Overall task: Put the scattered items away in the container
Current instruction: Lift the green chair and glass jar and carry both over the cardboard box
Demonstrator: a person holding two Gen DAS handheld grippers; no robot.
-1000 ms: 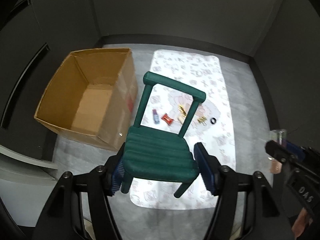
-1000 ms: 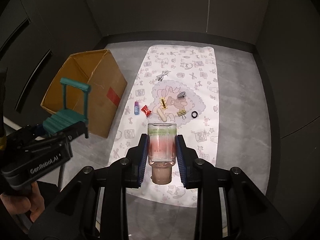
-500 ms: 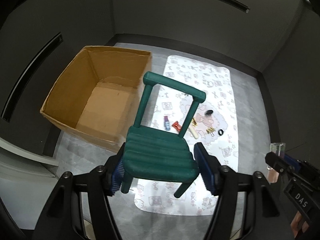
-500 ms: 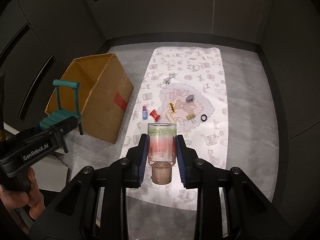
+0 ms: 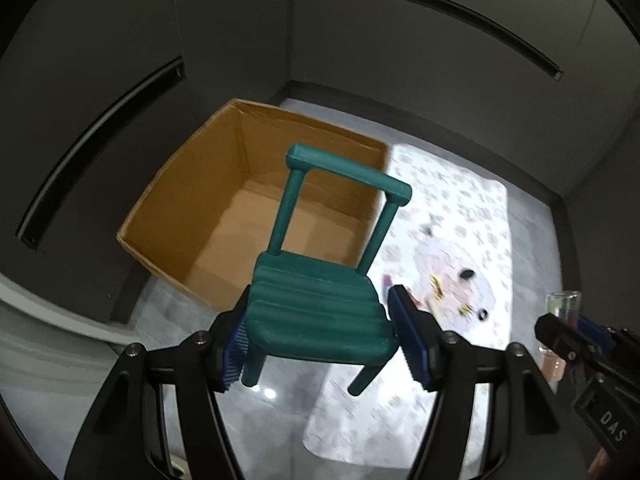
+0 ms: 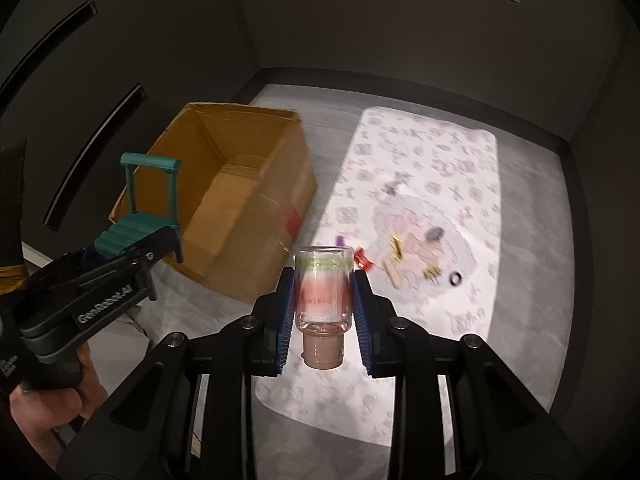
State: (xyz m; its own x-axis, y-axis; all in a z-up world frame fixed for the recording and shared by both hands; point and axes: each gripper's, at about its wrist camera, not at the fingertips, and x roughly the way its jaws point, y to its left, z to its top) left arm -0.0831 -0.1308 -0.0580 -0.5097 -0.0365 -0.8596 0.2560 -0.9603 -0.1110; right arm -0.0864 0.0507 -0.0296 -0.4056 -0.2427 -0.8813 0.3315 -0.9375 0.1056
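While clamping ribbed green toy chair [image 5: 320, 312] and clear capped bottle [image 6: 323, 300], jaws now nearer brown cardboard box [image 5: 248, 216] at 11 o'clock.

Each view is taken from high above the floor, angled down along its own fingers. The cardboard box [image 5: 256, 216] [image 6: 240, 200] and patterned mat [image 5: 460, 216] [image 6: 440, 168] are shared, the box nearer in the left view.

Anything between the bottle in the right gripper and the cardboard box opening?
In the right wrist view, only bare grey floor and the box's near wall separate the bottle, clamped in the right gripper, from the cardboard box.
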